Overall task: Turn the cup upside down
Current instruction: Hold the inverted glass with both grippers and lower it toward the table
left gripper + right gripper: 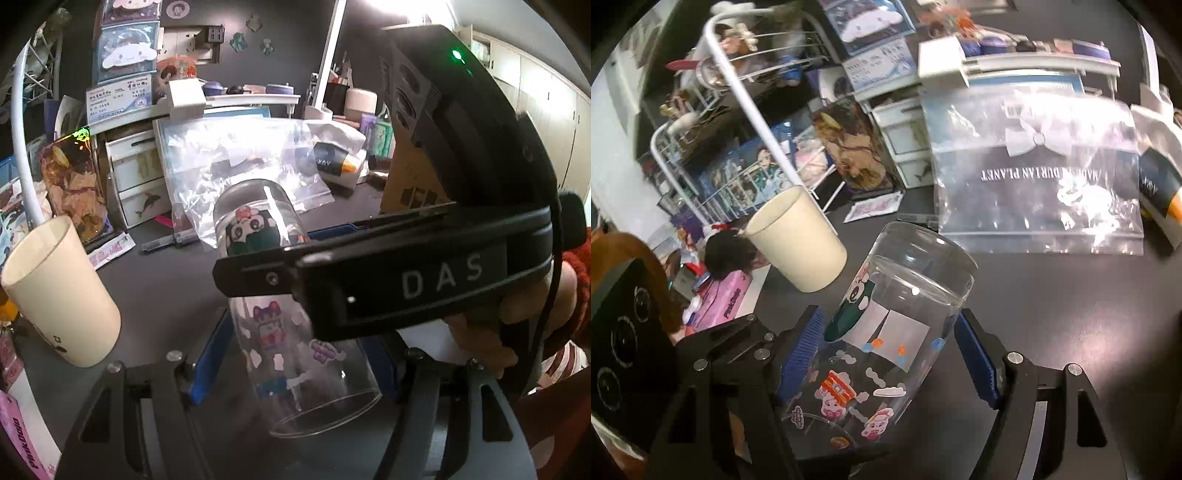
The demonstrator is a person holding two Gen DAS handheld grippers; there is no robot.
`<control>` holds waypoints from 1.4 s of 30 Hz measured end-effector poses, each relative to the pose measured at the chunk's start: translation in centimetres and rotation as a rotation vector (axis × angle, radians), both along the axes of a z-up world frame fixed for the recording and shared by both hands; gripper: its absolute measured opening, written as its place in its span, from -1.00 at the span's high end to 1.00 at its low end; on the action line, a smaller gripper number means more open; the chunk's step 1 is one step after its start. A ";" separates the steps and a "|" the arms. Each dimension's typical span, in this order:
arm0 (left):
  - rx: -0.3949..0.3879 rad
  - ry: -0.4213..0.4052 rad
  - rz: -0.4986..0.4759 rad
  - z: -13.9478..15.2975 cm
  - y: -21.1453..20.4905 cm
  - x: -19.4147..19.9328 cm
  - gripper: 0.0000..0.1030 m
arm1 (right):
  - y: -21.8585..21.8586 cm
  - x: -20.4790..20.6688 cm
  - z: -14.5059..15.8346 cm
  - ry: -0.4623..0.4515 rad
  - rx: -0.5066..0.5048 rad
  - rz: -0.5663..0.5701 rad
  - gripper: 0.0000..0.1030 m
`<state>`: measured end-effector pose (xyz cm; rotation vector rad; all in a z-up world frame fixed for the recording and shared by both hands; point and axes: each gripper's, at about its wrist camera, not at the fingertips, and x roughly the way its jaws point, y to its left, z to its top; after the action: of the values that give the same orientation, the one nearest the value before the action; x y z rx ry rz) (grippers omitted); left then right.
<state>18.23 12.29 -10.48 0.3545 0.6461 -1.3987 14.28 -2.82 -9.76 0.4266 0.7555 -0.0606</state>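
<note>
A clear glass cup with cartoon stickers (291,332) (886,332) hangs tilted above the dark table, base pointing away from the cameras and open rim toward them. My left gripper (295,369) has its blue pads on either side of the cup's lower half, apparently touching it. My right gripper (890,354) straddles the same cup; its left pad touches the glass and its right pad (975,362) stands a little off. The right gripper's black body (424,273) crosses the left wrist view in front of the cup.
A cream paper cup (62,295) (798,243) stands upright left of the glass. A clear zip bag (1034,177) lies behind it on the dark table (1071,314). A white wire rack (738,110), small drawers and boxes crowd the back and left.
</note>
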 end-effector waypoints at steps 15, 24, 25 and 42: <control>-0.056 0.043 -0.010 0.5 1.6 -0.6 -0.31 | 2.2 -2.9 3.1 -0.135 -0.160 0.097 -0.11; -0.067 0.029 -0.028 0.7 1.4 -1.5 -0.33 | 2.8 -4.5 3.3 -0.161 -0.192 0.106 -0.08; -0.067 0.018 -0.027 0.7 1.4 -1.6 -0.33 | 2.9 -4.6 3.4 -0.165 -0.197 0.108 -0.08; -0.084 -0.105 -0.028 1.2 2.2 -4.7 -0.28 | 4.0 -8.6 4.3 -0.215 -0.260 0.163 0.01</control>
<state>13.52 14.47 -9.31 0.3688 0.4972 -1.4192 5.72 1.21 -5.45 0.1204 0.5586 0.0393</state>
